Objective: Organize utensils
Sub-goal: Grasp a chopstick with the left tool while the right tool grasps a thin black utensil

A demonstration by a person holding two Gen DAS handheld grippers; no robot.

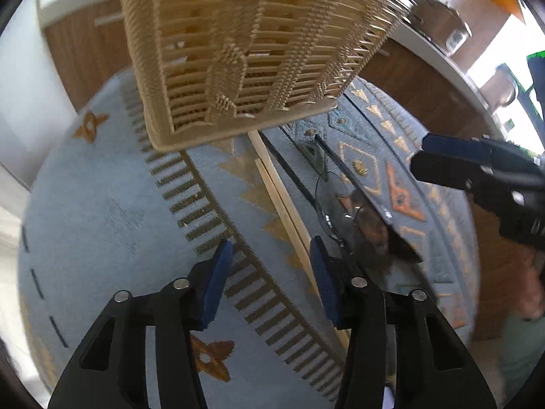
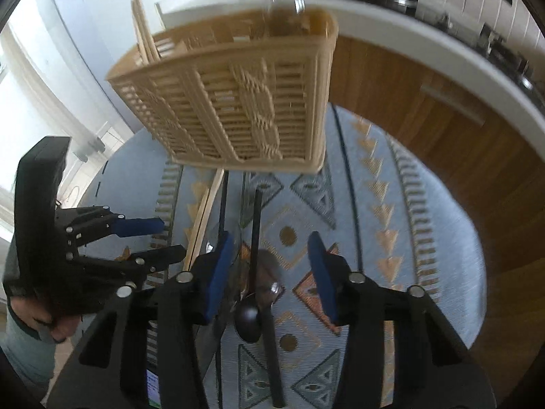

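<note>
A round table covered by a pale blue patterned cloth [image 2: 425, 204] carries everything. Toward its far edge stands a tan woven basket [image 2: 238, 109] with wooden sticks rising from one corner. In front of the basket, running toward the near edge, lie a pair of wooden chopsticks [image 1: 282, 204], two thin black chopsticks [image 1: 296, 177] and a dark spoon [image 2: 248, 320] on a clear plastic sheet [image 1: 344, 211]. The left gripper [image 1: 272, 266] hangs over the cloth with its jaws spread and nothing between them; the wooden chopsticks pass just beside its right pad. The right gripper [image 2: 272, 266] is likewise spread, hovering above the spoon without touching it.
</note>
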